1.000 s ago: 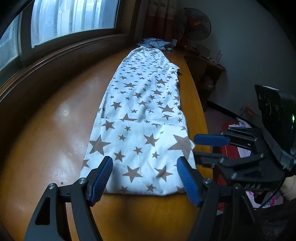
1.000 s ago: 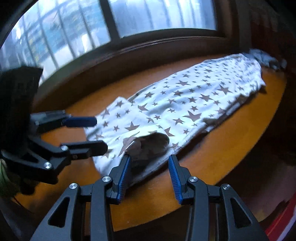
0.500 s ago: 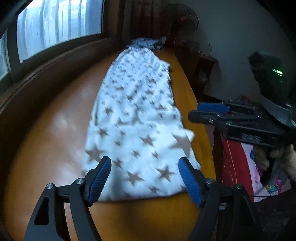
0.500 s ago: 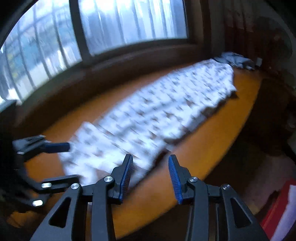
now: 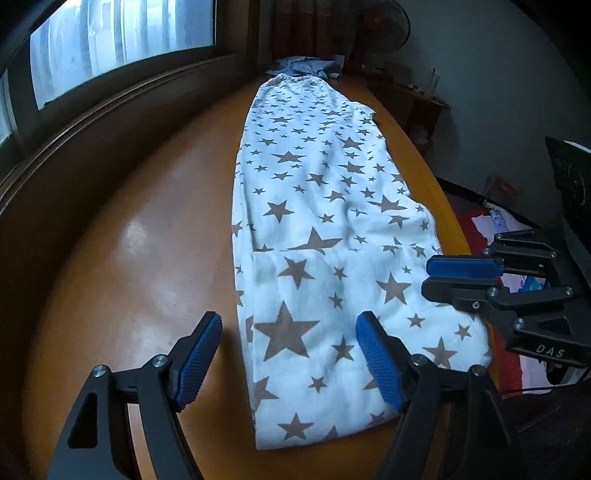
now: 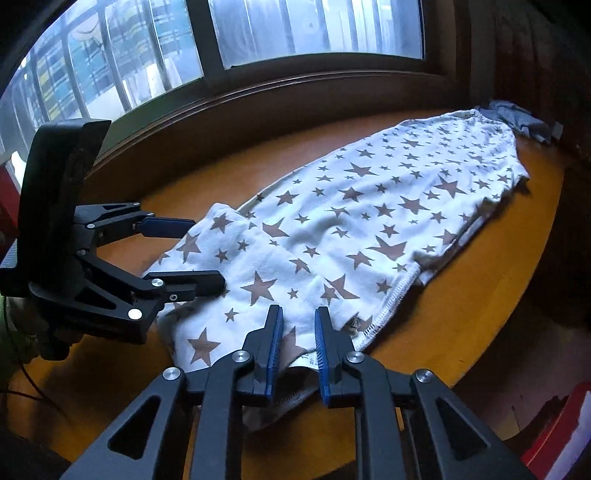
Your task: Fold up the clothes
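Left gripper (image 5: 288, 354) poised over the near-left corner of the star-print garment (image 5: 325, 229), jaws wide apart, blue pads straddling the hem edge, nothing gripped. Garment itself spread lengthwise on the orange wooden table (image 5: 140, 236), near end folded over, far end reaching a crumpled blue-grey cloth (image 5: 303, 68) below the window (image 5: 122, 40). Right gripper (image 6: 298, 325) low at the garment's near-right corner, jaws narrowed but still parted, cloth edge lying between the pads; firm pinch impossible to confirm. Beyond the garment's far right, a standing fan (image 5: 388, 26).
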Demonstrator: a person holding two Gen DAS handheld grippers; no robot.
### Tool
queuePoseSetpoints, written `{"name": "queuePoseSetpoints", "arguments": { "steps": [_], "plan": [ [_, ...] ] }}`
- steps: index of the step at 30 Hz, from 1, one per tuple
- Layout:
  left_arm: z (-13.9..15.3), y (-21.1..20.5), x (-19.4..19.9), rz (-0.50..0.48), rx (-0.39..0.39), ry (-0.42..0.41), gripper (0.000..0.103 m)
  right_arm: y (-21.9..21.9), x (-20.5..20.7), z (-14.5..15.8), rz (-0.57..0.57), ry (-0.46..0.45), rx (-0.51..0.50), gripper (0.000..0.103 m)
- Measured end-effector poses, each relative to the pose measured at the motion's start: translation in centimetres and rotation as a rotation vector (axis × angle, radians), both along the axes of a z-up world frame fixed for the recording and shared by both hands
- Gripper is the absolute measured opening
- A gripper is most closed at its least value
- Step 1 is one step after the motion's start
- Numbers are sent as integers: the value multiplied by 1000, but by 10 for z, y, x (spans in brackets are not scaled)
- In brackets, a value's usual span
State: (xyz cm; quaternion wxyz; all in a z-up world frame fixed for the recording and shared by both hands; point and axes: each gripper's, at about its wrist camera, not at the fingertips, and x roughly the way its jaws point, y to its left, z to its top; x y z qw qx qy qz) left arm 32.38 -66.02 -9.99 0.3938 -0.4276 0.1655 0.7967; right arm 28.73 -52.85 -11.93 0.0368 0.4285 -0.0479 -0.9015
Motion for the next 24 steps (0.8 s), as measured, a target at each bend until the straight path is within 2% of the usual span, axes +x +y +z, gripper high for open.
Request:
{"name": "queuePoseSetpoints", "arguments": {
  "steps": [3,7,9,14,24],
  "plan": [
    [0,3,6,-7,1,-5,74,0,9,0,-7,-2,43,19],
    [1,7,14,-17,3,-12,74,8,11,0,-67,-22,25,36],
    [3,6,15,-25,-5,-3,74,8,11,1,-83,-26,13,37],
    [8,0,18,-39,-27,23,74,-6,15,12,-92,-9,57,38],
    [14,-21,28,-48,-66,62,74,-33,48,19,-13,-26,131,44]
  ]
}}
